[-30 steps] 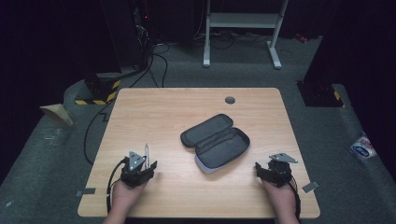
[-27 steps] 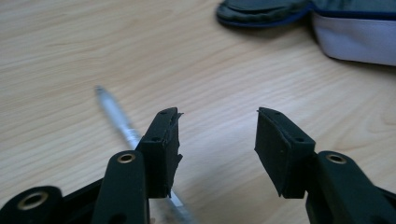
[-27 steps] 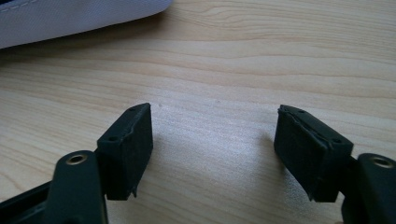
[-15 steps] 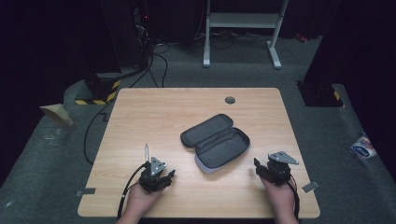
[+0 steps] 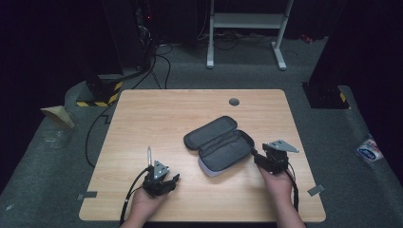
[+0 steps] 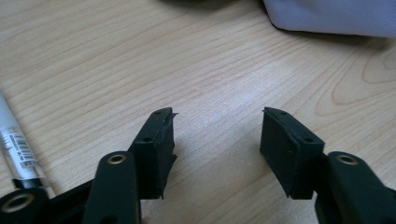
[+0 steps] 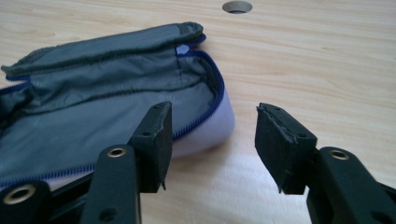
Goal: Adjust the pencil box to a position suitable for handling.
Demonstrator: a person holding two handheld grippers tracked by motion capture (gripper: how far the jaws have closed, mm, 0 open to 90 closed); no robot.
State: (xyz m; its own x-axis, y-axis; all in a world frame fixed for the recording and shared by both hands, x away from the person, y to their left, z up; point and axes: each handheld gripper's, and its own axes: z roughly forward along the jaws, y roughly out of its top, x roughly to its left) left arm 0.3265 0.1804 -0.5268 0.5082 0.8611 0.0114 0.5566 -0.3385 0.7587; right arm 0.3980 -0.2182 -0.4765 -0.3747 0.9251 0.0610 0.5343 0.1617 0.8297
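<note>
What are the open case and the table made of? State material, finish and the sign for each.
Case: seemingly woven fabric, matte grey lining and pale lilac shell; visible weave, stitched seams and blue zipper teeth. Table: wood or wood-look laminate, smooth with slight sheen; printed-looking grain lines, soft reflection.

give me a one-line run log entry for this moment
left gripper: jaws just opening, nothing between, pen beside it | right gripper: jaws just closing, nothing gripped, at rim of open pencil case | table

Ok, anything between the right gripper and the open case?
Nothing visible. The right gripper sits just off the rim of the case, over bare table; its jaws have just been closing, with nothing gripped between them.
</note>
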